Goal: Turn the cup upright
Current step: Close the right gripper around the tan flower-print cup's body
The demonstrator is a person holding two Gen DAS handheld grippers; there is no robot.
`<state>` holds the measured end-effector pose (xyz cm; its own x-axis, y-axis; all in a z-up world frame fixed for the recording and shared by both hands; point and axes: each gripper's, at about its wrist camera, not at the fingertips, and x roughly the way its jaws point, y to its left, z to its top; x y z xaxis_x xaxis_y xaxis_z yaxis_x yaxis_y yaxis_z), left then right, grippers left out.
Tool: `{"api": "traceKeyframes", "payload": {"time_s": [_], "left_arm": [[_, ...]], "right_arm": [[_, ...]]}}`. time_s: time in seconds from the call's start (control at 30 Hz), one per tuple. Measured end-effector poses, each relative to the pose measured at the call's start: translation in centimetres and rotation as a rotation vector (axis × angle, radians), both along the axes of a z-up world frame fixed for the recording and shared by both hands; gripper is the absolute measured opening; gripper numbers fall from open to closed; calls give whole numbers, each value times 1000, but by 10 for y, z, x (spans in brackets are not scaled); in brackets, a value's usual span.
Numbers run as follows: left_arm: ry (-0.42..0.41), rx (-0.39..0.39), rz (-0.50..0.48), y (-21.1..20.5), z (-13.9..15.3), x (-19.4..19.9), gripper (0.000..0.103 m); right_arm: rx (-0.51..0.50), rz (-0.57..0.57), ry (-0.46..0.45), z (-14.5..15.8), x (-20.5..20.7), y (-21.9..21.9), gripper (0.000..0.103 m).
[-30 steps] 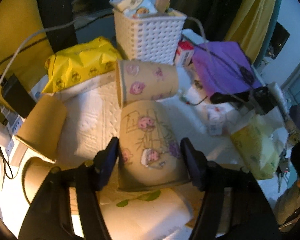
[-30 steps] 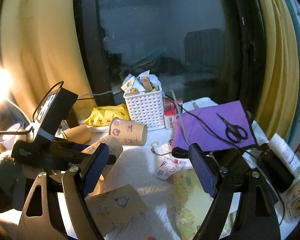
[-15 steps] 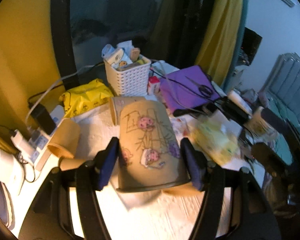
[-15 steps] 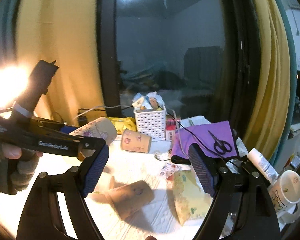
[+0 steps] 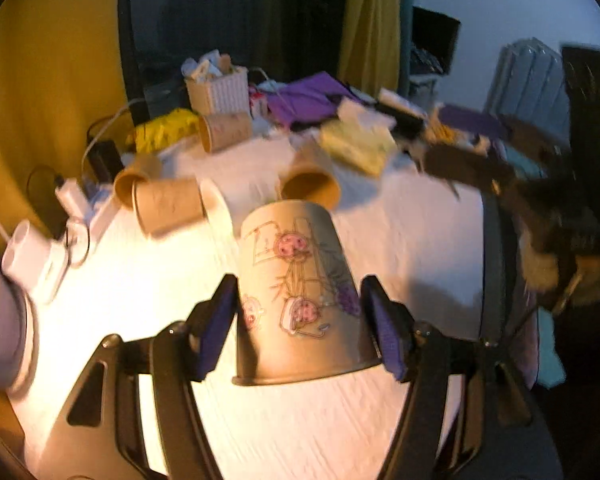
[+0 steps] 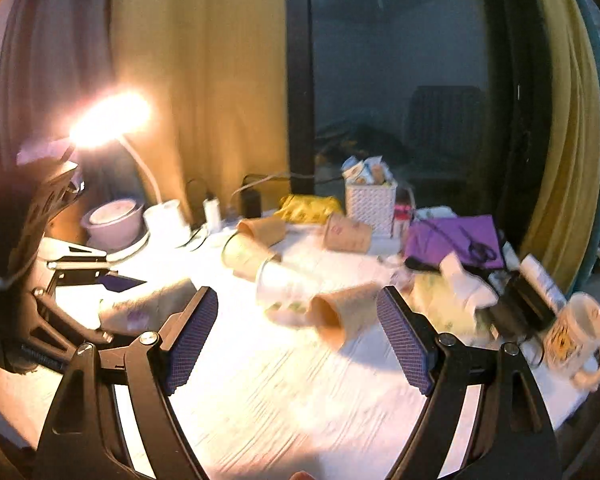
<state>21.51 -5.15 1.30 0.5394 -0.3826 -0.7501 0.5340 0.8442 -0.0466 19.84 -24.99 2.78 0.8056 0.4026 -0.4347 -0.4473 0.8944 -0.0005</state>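
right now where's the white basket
At the far edge of the table: the white basket stands by the window, between the yellow bag on its left and the purple cloth.

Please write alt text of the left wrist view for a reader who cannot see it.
The left gripper holds a paper cup with cartoon drawings between its two fingers, rim toward the camera, above a white cloth. Behind it, several brown paper cups lie on their sides; a white basket stands farther back.

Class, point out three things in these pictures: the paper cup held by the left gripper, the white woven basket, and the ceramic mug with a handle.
paper cup (image 5: 300, 284), left wrist view, on its printed side wall.
white woven basket (image 6: 370, 204), right wrist view, on its front wall.
ceramic mug (image 6: 572, 330), right wrist view, on its outer wall.
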Motion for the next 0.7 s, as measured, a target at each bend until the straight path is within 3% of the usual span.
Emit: {"api": "traceKeyframes", "payload": {"time_s": [0.17,0.3,0.7], "left_arm": [[13,-28,3,15,-19,-48,64],[11,-1,-1,21,-38,-71,64],[49,71,-140,-7,-68,-79,65]], "right_arm": [[5,25,43,-18,-32,9,85],[5,58,70,-34,-53,14,85],[-14,107,170,-78,-68,16,85]]}}
